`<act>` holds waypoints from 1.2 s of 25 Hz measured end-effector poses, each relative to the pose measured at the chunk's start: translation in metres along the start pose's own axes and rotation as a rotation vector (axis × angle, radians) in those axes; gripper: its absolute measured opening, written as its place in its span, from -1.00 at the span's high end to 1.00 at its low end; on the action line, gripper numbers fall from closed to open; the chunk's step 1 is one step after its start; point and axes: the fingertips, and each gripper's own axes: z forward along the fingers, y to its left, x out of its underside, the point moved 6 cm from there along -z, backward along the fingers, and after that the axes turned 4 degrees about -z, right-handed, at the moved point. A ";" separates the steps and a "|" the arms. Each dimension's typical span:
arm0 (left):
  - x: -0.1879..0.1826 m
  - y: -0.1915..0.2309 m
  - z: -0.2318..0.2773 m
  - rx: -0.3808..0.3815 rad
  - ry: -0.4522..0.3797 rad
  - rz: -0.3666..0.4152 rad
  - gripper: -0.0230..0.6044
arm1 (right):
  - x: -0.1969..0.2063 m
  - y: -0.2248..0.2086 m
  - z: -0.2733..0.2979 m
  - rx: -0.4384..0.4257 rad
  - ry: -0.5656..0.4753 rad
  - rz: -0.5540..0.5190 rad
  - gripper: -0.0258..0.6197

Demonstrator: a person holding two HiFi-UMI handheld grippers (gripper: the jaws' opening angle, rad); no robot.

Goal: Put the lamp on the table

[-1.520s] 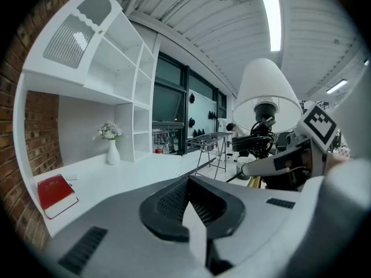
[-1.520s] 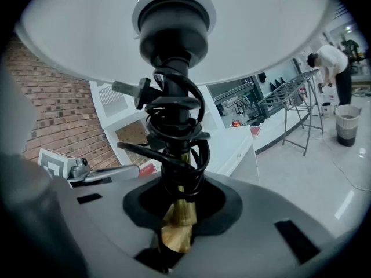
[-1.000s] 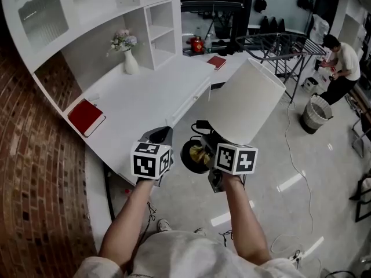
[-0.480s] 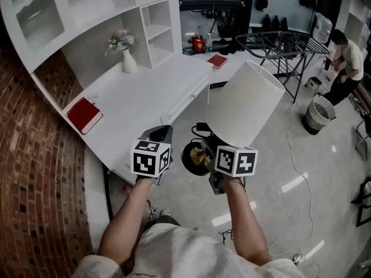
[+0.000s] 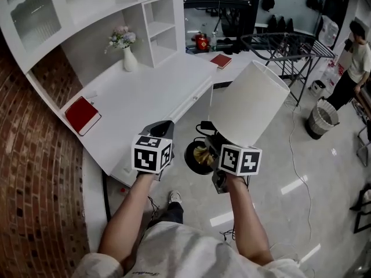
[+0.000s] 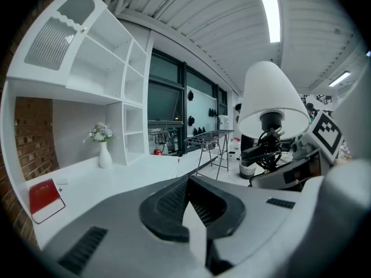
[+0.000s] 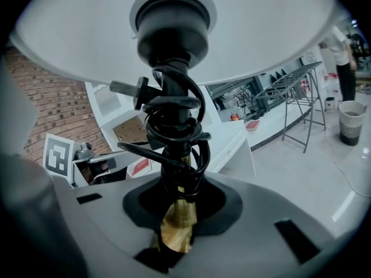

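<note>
Lamp (image 5: 248, 104) is not on the table (image 5: 145, 100) yet. It hangs in the air over the floor (image 5: 301, 161), near the table's edge. The right gripper (image 7: 175, 213) is squeezing the lamp's gold stem (image 7: 174, 233), with the black cord (image 7: 174, 149) wound just above. The left gripper (image 6: 191, 210) has its jaws together and holds nothing. I think the lamp must go over the table and be set down standing.

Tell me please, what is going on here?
A person holds up a table lamp with a white cone shade and a brass stem, black cord wound around it. The right gripper is shut on the stem and holds the lamp in the air beside the curved white desk, not yet on it. The left gripper is shut and empty.
</note>
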 end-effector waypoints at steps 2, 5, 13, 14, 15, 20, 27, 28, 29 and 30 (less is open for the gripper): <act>-0.002 0.010 0.011 -0.001 0.002 -0.007 0.95 | -0.006 -0.004 0.012 0.001 0.004 -0.001 0.66; -0.009 0.027 0.030 -0.002 0.003 -0.012 0.95 | -0.016 -0.012 0.034 0.004 0.008 0.007 0.66; -0.036 0.085 0.075 -0.012 0.014 -0.023 0.95 | -0.057 -0.020 0.099 0.003 0.022 0.017 0.66; -0.039 0.092 0.080 -0.013 0.015 -0.025 0.95 | -0.062 -0.020 0.106 0.002 0.023 0.017 0.66; -0.042 0.099 0.084 -0.013 0.015 -0.026 0.95 | -0.067 -0.020 0.114 0.002 0.025 0.017 0.66; -0.052 0.135 0.105 -0.015 0.020 -0.040 0.95 | -0.089 -0.018 0.150 0.003 0.034 0.017 0.66; -0.062 0.180 0.127 -0.015 0.024 -0.053 0.95 | -0.112 -0.011 0.196 0.000 0.033 0.008 0.67; -0.063 0.186 0.129 -0.014 0.024 -0.055 0.95 | -0.115 -0.009 0.202 -0.001 0.033 0.008 0.67; -0.064 0.192 0.132 -0.013 0.024 -0.057 0.95 | -0.117 -0.008 0.207 -0.003 0.033 0.008 0.67; -0.065 0.197 0.134 -0.013 0.024 -0.059 0.95 | -0.119 -0.006 0.213 -0.006 0.034 0.008 0.67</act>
